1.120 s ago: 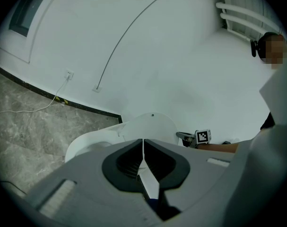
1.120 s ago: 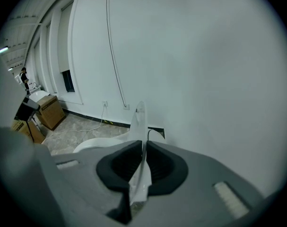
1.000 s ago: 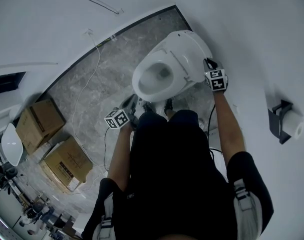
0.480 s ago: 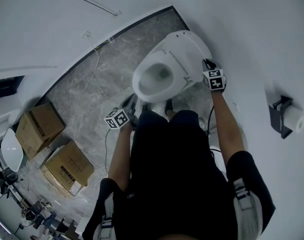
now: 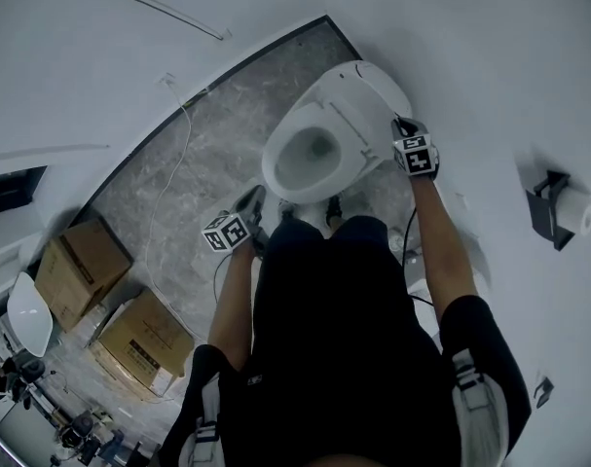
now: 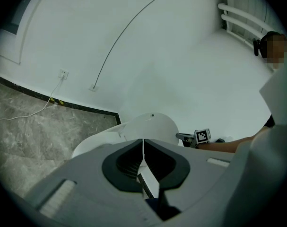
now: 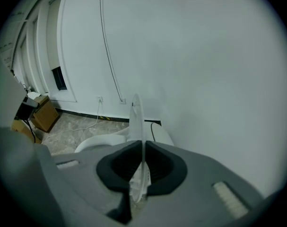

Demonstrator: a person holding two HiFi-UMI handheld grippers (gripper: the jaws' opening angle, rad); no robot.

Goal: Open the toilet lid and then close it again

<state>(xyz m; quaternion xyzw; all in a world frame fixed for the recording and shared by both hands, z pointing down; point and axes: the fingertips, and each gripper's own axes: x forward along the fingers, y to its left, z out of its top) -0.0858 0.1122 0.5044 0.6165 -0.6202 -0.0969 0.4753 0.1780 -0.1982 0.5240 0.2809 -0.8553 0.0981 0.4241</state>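
Grey marbled floor (image 5: 188,154) is seen from above, closed in by white walls (image 5: 490,56). A white toilet (image 5: 310,159) is set against the right-hand wall, and its bowl is uncovered. The toilet lid (image 5: 358,100) is raised behind the bowl, on the wall side. From the steep head view it cannot be said with certainty whether it stands fully upright or leans a little.

The right tool (image 5: 402,125) is held at the lid's outer edge. In the right gripper view the lid (image 7: 136,122) is seen edge-on as a thin white plate running up between the jaws, and the right tool (image 7: 142,160) is clamped on it, with both dark pads pressed against its faces.

The left tool (image 5: 251,202) is held low over the floor, just in front of the bowl and apart from the toilet. In the left gripper view its jaws (image 6: 143,160) are brought fully together with nothing between them. The lid (image 6: 148,126) and the right tool (image 6: 193,137) are seen beyond them.

Two cardboard boxes (image 5: 76,266) are stacked near the left wall. A white cable (image 5: 168,163) is trailed across the floor from a wall socket (image 6: 64,74). A paper roll holder (image 5: 551,205) is fixed to the right-hand wall.
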